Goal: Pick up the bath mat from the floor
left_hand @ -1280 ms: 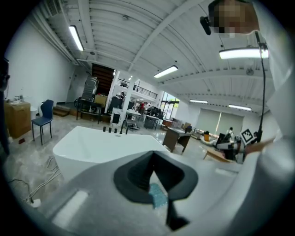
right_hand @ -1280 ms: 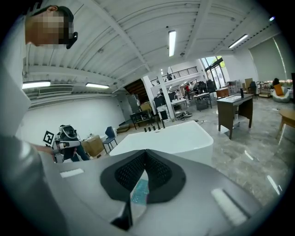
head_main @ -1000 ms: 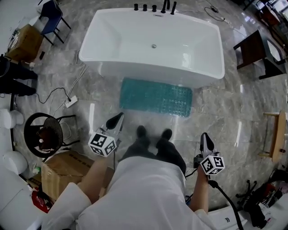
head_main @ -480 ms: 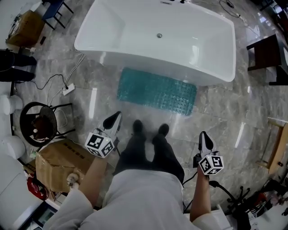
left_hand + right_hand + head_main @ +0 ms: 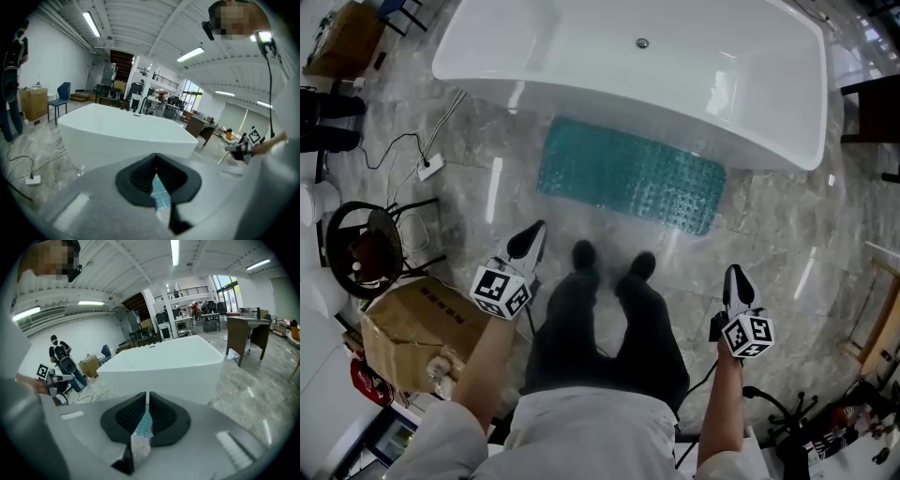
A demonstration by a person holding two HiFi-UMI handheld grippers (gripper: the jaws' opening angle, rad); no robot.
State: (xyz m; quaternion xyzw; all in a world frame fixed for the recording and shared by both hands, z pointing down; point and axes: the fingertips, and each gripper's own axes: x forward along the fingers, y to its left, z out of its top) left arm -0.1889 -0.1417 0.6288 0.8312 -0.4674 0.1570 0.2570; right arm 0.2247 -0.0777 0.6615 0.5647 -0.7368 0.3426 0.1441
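The teal, bumpy bath mat [image 5: 628, 176] lies flat on the marble floor against the front wall of the white bathtub [image 5: 628, 111]. My left gripper [image 5: 536, 231] hangs shut and empty in the air, short of the mat's left end. On the other side my right gripper [image 5: 734, 273] is short of the mat's right end; its jaws are opening a slit, with nothing between them. A strip of the mat [image 5: 160, 196] shows below the left gripper [image 5: 155, 157] in its own view. In the right gripper view the mat [image 5: 143, 423] shows through the right gripper [image 5: 146, 393].
The person's black shoes [image 5: 583, 253] stand just short of the mat. A cardboard box [image 5: 412, 328] and a round black stool [image 5: 358, 251] sit at the left, with a power strip [image 5: 429, 169] and its cable behind them. Dark furniture [image 5: 872, 98] stands at the right.
The head view has closed in on the mat, which now looks larger, and the tub has slid up the frame. Both grippers hold about the same places in the view.
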